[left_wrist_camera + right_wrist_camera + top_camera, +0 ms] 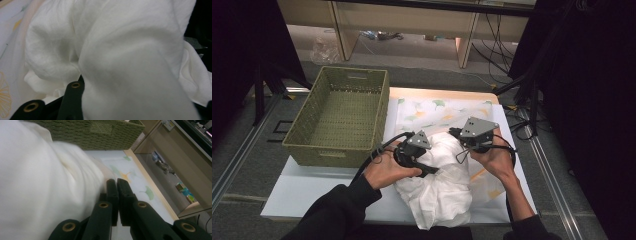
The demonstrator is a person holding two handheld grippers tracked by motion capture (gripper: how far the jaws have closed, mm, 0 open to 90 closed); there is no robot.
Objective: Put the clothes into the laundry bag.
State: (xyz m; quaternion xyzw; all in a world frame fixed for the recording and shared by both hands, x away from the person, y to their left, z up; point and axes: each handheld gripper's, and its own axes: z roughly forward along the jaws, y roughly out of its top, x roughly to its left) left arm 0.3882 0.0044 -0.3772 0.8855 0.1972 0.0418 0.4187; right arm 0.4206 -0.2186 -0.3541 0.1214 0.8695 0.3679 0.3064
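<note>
As white cloth point(130, 62) drapes the left claw point(432, 171), its tips hidden, grip unclear

White cloth point(130, 62) covering the left gripper point(430, 169) tips, patterned sheet point(432, 112) beneath the cloth partly hidden

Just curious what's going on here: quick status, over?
Left gripper buried in white cloth, grip unclear. Right gripper shut, beside cloth. Green basket empty. Nothing blocking.

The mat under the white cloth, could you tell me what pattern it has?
Green and yellow ginkgo-like leaves on white; the mat shows best in the high view.
</note>
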